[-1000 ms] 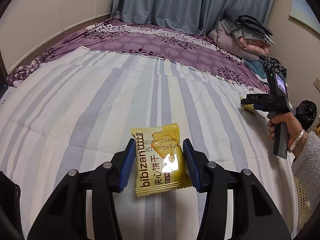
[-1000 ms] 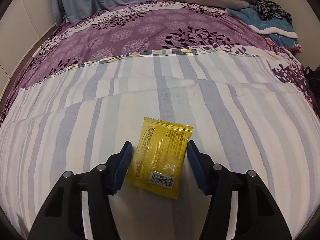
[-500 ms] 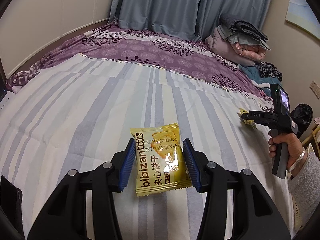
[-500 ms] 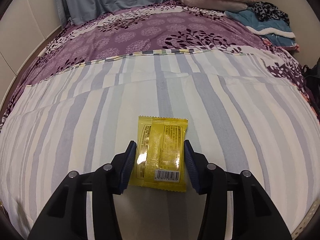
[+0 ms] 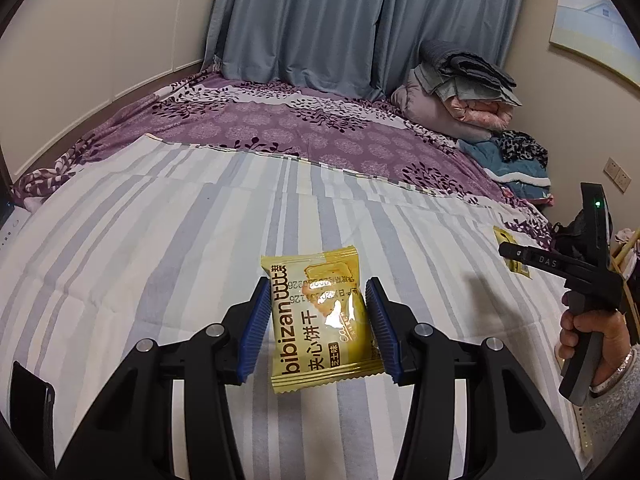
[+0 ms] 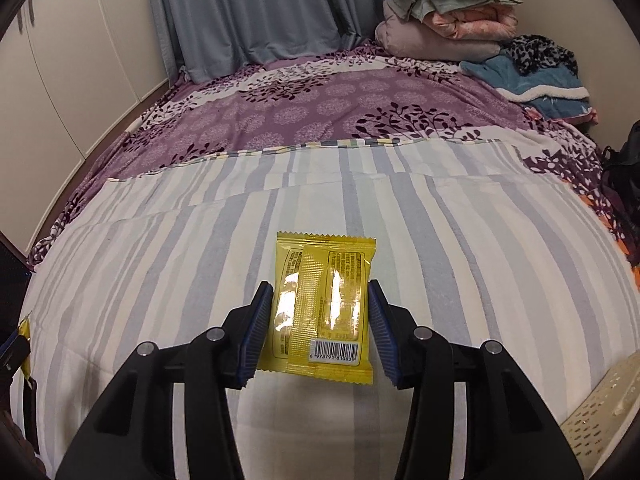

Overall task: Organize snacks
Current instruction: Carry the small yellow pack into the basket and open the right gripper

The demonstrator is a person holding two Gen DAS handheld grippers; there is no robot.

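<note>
We see the left gripper (image 5: 318, 320) clamped on a yellow biscuit packet (image 5: 320, 320), printed face toward the camera, its blue pads (image 5: 256, 328) pressing both side edges while it hangs above the striped sheet (image 5: 160, 240). The right gripper (image 6: 320, 324) is closed on a second yellow packet (image 6: 324, 312), barcode side up, pads against its long edges; we cannot quite tell whether that packet is clear of the sheet or grazing it. Beyond lie the purple floral bedspread (image 6: 320, 108), folded blankets (image 6: 448, 12) by the curtains (image 5: 340, 20), and a perforated cream basket (image 6: 604, 412) at the right gripper's lower right. Nothing lies between either packet and its camera.
</note>
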